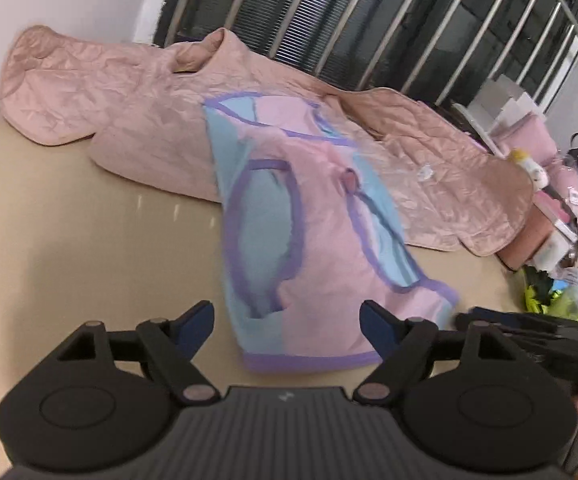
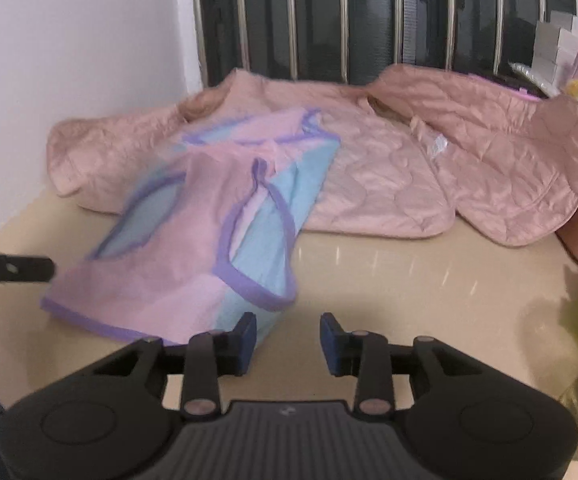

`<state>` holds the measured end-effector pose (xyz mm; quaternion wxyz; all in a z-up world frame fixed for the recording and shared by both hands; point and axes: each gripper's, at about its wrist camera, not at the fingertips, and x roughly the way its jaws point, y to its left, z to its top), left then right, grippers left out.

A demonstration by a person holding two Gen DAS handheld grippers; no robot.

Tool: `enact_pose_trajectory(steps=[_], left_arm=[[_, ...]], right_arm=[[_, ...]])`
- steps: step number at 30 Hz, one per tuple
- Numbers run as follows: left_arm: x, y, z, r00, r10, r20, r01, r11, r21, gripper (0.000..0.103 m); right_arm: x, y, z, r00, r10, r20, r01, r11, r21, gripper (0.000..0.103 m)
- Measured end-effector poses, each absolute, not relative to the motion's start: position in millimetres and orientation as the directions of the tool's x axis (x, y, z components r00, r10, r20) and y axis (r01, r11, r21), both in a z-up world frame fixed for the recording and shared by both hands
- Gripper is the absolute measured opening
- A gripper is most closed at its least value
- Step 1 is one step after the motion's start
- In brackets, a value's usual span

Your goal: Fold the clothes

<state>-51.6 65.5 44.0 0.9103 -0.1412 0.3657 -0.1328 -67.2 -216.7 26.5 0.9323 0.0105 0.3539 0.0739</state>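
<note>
A small sleeveless top (image 1: 321, 248), pink and light blue with purple trim, lies on the beige tabletop (image 1: 89, 240), its upper part resting on a pink quilted jacket (image 1: 137, 120). My left gripper (image 1: 287, 316) is open wide at the top's near hem, with the cloth lying between its fingers but not pinched. The right wrist view shows the same top (image 2: 177, 276) and jacket (image 2: 409, 184). My right gripper (image 2: 289, 326) is open with bare table in its gap, its left finger beside the top's blue corner. Each gripper shows at the edge of the other's view.
The quilted jacket spreads across the back of the table below a barred dark window (image 1: 369, 20). A white wall (image 2: 69, 40) is at the left. Pink boxes, bags and neon-yellow items (image 1: 549, 292) crowd the right side.
</note>
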Motion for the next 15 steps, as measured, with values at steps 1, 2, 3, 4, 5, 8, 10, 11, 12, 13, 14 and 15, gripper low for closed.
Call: enact_pose_trajectory(steps=[1,2,3,4,5,8,10,11,12,13,14,15], left_arm=[[-51,63,42,0.698,-0.316,-0.642,0.125,0.937,-0.325,0.081],[-49,60,38,0.698,-0.281,-0.659,0.104,0.950,-0.295,0.080],[-46,58,34,0.692,-0.244,-0.680,0.074,0.960,-0.268,0.071],[-44,56,31,0.681,-0.221,-0.698,0.053,0.966,-0.254,0.059],[-43,54,29,0.679,-0.218,-0.701,0.059,0.968,-0.244,0.039],[-42,48,27,0.673,-0.215,-0.707,0.078,0.972,-0.221,0.015],[-43,47,29,0.678,-0.206,-0.705,0.078,0.975,-0.209,0.005],[-44,48,30,0.683,-0.192,-0.705,0.064,0.977,-0.204,0.005],[-46,51,29,0.684,-0.181,-0.707,0.041,0.977,-0.210,0.005],[-48,54,28,0.684,-0.173,-0.709,0.021,0.976,-0.219,0.005],[-52,57,28,0.682,-0.177,-0.709,0.009,0.972,-0.235,0.004],[-57,59,27,0.681,-0.184,-0.709,0.005,0.969,-0.247,0.005]], right_arm=[[-66,-215,25,0.738,0.156,-0.657,-0.131,0.988,0.087,0.034],[-65,-213,23,0.738,0.171,-0.653,-0.134,0.985,0.106,0.036],[-64,-212,22,0.737,0.179,-0.652,-0.132,0.984,0.121,0.040],[-63,-211,21,0.735,0.183,-0.653,-0.126,0.983,0.134,0.045],[-62,-209,19,0.732,0.187,-0.655,-0.120,0.982,0.147,0.045],[-58,-206,13,0.707,0.202,-0.678,-0.112,0.978,0.175,0.013],[-58,-204,10,0.699,0.203,-0.686,-0.103,0.978,0.184,0.001],[-60,-202,9,0.706,0.193,-0.682,-0.096,0.979,0.178,0.000],[-63,-201,9,0.710,0.180,-0.680,-0.088,0.982,0.168,0.000],[-68,-201,9,0.711,0.171,-0.682,-0.085,0.984,0.158,0.000],[-73,-202,9,0.711,0.165,-0.684,-0.085,0.985,0.149,0.000],[-79,-202,10,0.711,0.158,-0.686,-0.084,0.987,0.140,0.000]])
